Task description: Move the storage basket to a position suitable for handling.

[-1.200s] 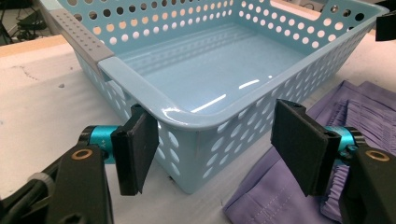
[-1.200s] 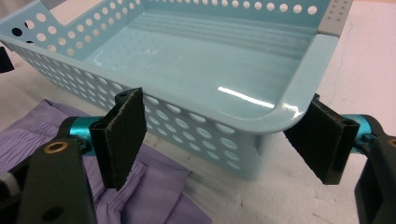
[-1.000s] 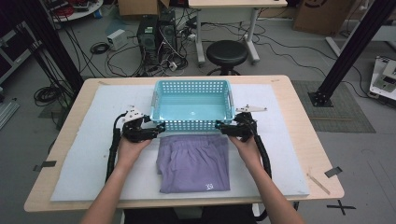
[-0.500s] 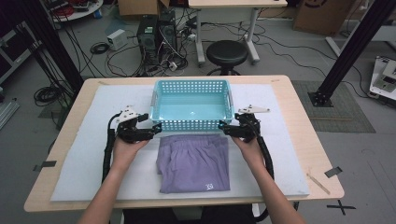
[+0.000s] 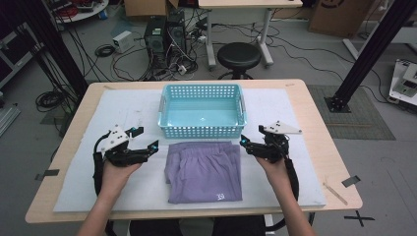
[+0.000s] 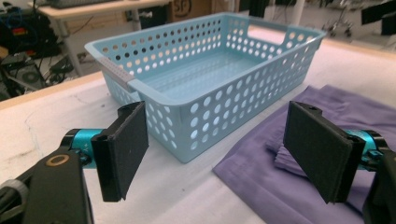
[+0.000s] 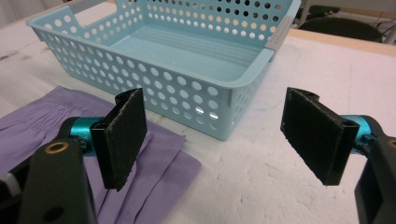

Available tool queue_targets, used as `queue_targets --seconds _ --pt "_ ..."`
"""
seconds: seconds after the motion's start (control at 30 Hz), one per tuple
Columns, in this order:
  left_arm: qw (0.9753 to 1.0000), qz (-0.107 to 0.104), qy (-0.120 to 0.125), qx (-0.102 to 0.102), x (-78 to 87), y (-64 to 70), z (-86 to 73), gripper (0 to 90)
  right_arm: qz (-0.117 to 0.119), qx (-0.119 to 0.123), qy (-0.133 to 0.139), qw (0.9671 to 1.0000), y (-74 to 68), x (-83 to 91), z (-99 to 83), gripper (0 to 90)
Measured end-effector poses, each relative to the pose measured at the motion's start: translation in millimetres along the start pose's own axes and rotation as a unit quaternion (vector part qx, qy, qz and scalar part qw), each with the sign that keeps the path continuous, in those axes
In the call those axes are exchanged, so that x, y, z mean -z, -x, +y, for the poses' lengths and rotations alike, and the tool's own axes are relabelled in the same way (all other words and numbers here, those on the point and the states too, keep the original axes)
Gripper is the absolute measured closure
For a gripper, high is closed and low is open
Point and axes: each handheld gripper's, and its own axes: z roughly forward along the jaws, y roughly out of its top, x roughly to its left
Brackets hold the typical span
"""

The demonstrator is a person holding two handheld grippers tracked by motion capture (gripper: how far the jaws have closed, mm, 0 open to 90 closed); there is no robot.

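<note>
Both grippers open, flanking folded purple cloth in front of the basket.

Counter (image 5: 314, 105) carried a white mat (image 5: 88, 182). Blue perforated basket (image 5: 202, 111) sat at the mat's far middle, empty. Purple cloth (image 5: 205, 172) lay folded flat just in front of the basket, near edge to its wall. Left gripper (image 5: 145, 139) sat just left of the cloth, jaws wide apart, holding nothing. Right gripper (image 5: 249, 144) was at the cloth's far right corner, jaws also spread, empty.
</note>
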Motion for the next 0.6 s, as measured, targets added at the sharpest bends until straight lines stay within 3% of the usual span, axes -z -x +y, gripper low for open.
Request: queue_targets --seconds 0.07,0.17,0.23,0.33,0.43,0.6 --pt "0.9999 -0.007 0.009 0.009 4.0 -2.6 -0.9 22.1 -0.009 0.003 0.011 0.9999 -3.3 6.5 0.4 22.9" --pt "0.9998 -0.005 0.019 0.001 9.9 -4.1 -1.7 22.1 -0.012 0.000 0.027 0.9996 -5.2 10.0 -1.1 22.1" --pt "0.9997 -0.005 0.024 0.009 12.7 -5.9 -1.2 22.1 -0.011 -0.001 0.037 0.9993 -5.0 8.7 -4.0 22.1" --pt "0.9995 -0.003 0.020 0.023 14.2 -7.7 -0.2 22.1 -0.006 0.001 0.031 0.9995 -2.7 3.4 -6.7 22.1" --pt "0.9996 -0.004 0.012 0.023 13.7 -7.4 -0.2 21.7 0.001 0.003 0.024 0.9997 -0.7 1.5 -6.7 22.1" --pt "0.9993 -0.019 0.007 0.030 12.8 -5.8 2.2 21.8 0.000 0.006 0.028 0.9996 0.2 2.7 -3.6 22.4"
